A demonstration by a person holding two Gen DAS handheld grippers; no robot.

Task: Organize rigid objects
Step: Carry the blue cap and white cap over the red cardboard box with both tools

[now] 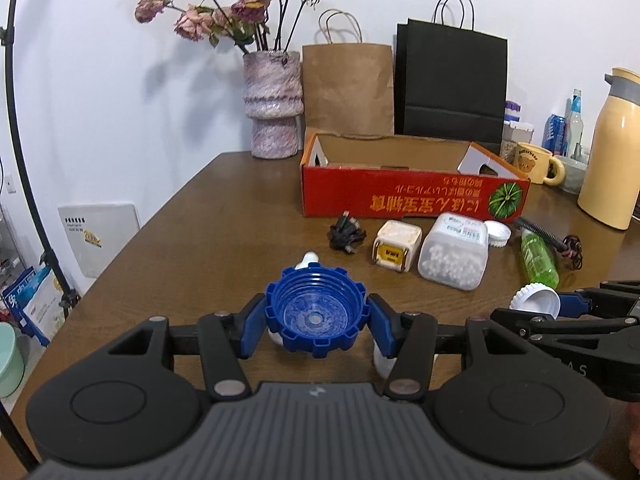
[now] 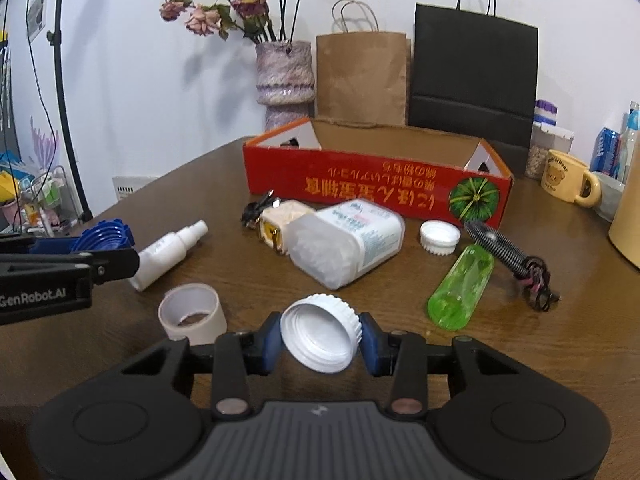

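Left gripper (image 1: pixel 317 322) pinches blue cap (image 1: pixel 316 314); right gripper (image 2: pixel 318 338) pinches white cap (image 2: pixel 319 332). Both short of red box (image 2: pixel 376 188). Next: carry over box rim, release.

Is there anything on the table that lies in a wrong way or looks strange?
Yes. The clear container of white beads lies tipped on its side before the red box, and its mouth shows no lid. The green bottle also lies flat. Nothing seems spilled.
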